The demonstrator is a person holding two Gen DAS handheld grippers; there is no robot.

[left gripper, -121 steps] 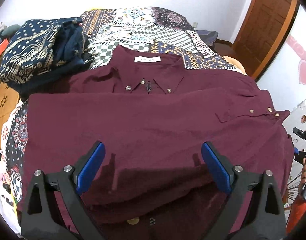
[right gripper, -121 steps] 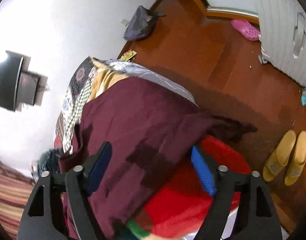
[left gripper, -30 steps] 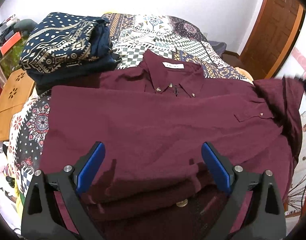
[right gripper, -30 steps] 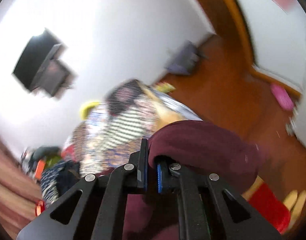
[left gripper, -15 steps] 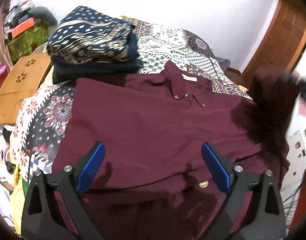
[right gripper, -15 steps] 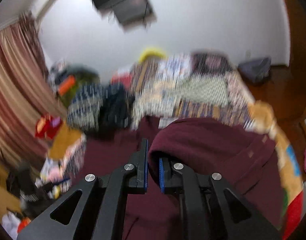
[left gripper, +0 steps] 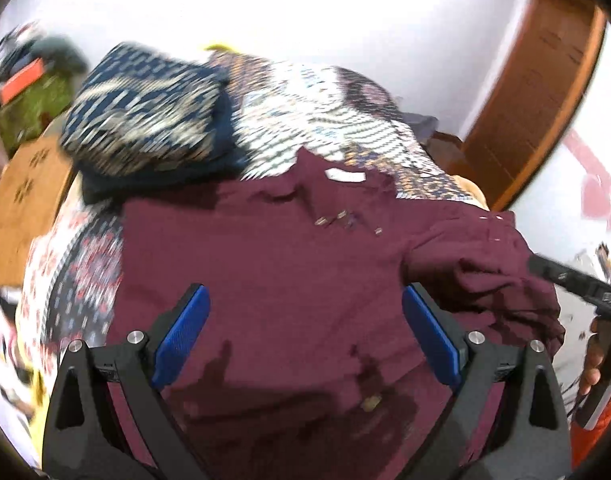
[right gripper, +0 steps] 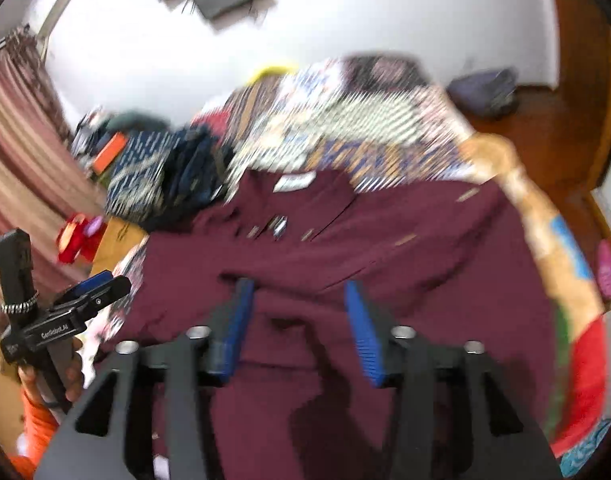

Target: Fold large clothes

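Shirt: I see the maroon shirt (left gripper: 273,288) spread on the patterned bedspread (left gripper: 337,120), collar and white label at the far end, body running toward me.
Folded sleeve: the sleeve (left gripper: 477,264) lies bunched on the shirt's door side, not flat.
Right gripper: my right gripper (right gripper: 299,320) hovers low over the shirt's middle; its jaws are opening and I see cloth below them, none pinched between them.
Left gripper: my left gripper (left gripper: 305,344) hangs above the shirt's near half, jaws wide, holding nothing.
Risk, sleeve: I judge the loose bunch may slide back off the shirt's door side, since nothing pins it.
Risk, snag: an opening pad could drag the cloth and pull a wrinkle into the fold.
Risk, blur: both views are smeared, so I cannot tell exactly where the hem lies.
Edges: the folded navy stack (left gripper: 153,120) sits just beyond the shirt's far corner; the bed edge drops away on the shirt's door side.
Room: bare bedspread beyond the collar is open.
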